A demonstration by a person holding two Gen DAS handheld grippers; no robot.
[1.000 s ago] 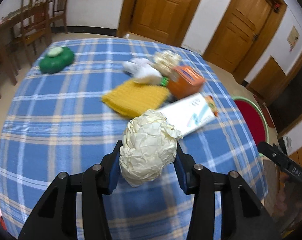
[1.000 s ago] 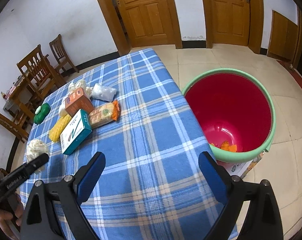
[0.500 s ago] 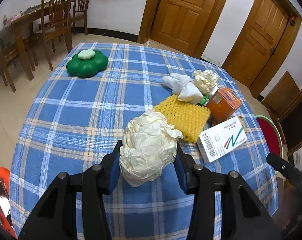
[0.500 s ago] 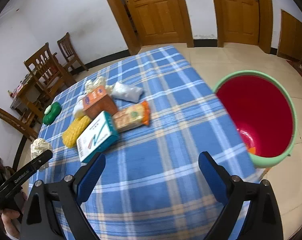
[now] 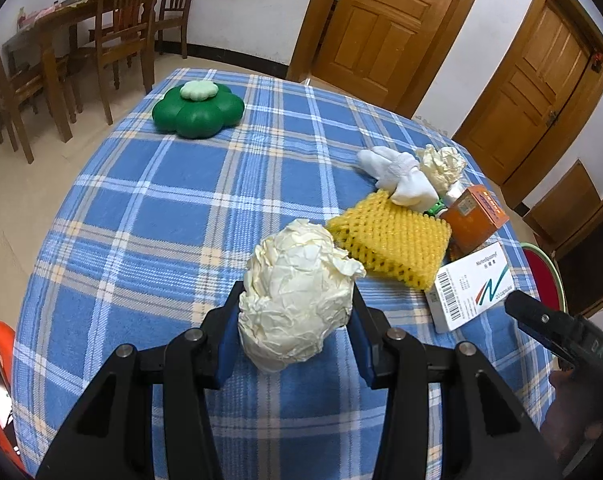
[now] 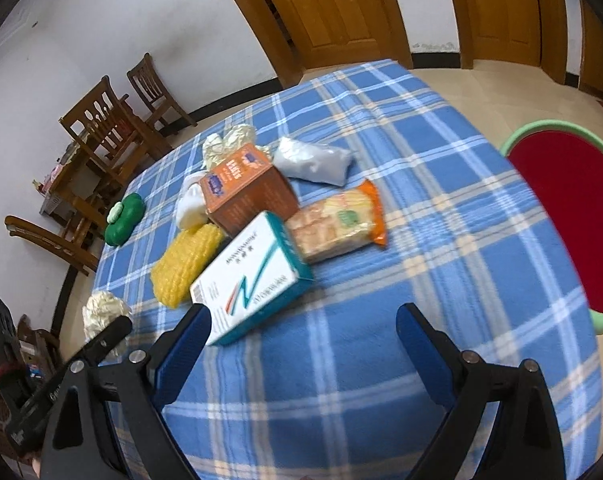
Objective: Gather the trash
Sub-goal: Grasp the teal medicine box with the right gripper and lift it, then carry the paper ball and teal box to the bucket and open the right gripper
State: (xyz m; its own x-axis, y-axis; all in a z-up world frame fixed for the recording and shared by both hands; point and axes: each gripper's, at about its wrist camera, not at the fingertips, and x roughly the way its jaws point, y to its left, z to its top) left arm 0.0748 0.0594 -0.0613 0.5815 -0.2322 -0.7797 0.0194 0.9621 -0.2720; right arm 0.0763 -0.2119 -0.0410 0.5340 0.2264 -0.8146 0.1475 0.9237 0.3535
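Observation:
My left gripper [image 5: 295, 332] is shut on a crumpled cream paper ball [image 5: 297, 296] and holds it above the blue plaid table [image 5: 141, 240]; the ball also shows in the right wrist view [image 6: 103, 312]. My right gripper [image 6: 301, 336] is open and empty, just in front of a white and teal box [image 6: 249, 280]. Behind the box lie an orange box [image 6: 245, 188], a cracker packet [image 6: 337, 220], a yellow foam net [image 6: 187, 264], a white bag [image 6: 313, 160] and another paper ball [image 6: 229, 140]. A red bin with a green rim [image 6: 573, 216] stands on the floor at the right.
A green flower-shaped container [image 5: 197, 110] sits at the table's far left. A white glove [image 5: 397, 176] lies by the pile. Wooden chairs [image 5: 117, 36] and a table stand beyond on the left. Wooden doors [image 5: 373, 20] line the back wall.
Both grippers have swung left, away from the bin. My right gripper has come close to the white and teal box. My left gripper keeps its hold on the paper ball.

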